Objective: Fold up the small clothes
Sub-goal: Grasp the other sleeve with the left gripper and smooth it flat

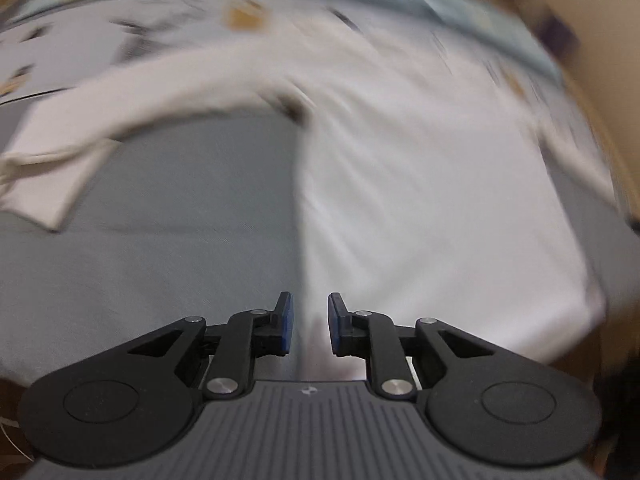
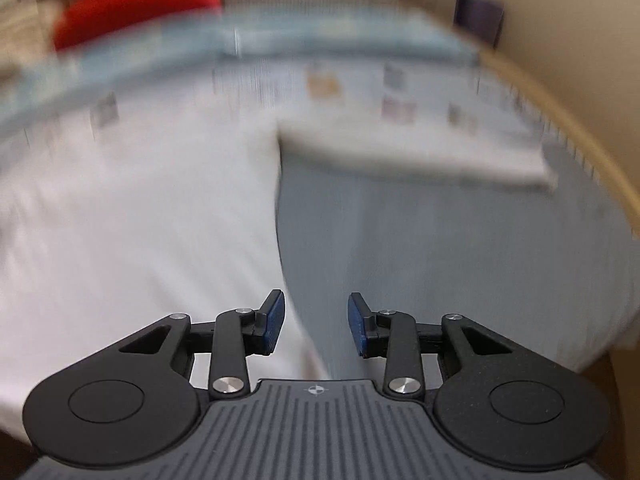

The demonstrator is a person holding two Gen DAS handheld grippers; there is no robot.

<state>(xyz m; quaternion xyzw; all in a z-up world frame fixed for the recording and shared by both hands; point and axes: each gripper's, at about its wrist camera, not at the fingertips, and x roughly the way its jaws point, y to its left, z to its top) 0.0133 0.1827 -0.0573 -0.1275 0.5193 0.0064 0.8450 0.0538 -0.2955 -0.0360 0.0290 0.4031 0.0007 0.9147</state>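
- On the grey-blue bed sheet (image 1: 180, 208) lies the white long-sleeved cotton shirt (image 1: 420, 184), spread flat; its body runs away from both grippers toward the printed bedding beyond it.
- Left gripper (image 1: 310, 330): jaws spread by a narrow gap, holding nothing, poised over the shirt's near left side edge.
- Right gripper (image 2: 316, 330): jaws spread wider, holding nothing, straddling the shirt's right side edge (image 2: 280, 220).
- Orientation: the shirt's long axis runs from the hem nearest the grippers to the far collar end. One sleeve (image 1: 132, 104) extends sideways from the body's left; the other sleeve (image 2: 412, 152) extends from its right, roughly square to that axis.
- Both views are motion-blurred; the exact height of the fingertips above the shirt cannot be determined.
- Risk: closing at this edge may pinch the sheet together with the shirt, dragging the bedding.
- Risk: uneven grasps on the two sides would likely skew the fold line.
- Risk: loose sleeves may bunch under the body if the fold starts before they are tucked.
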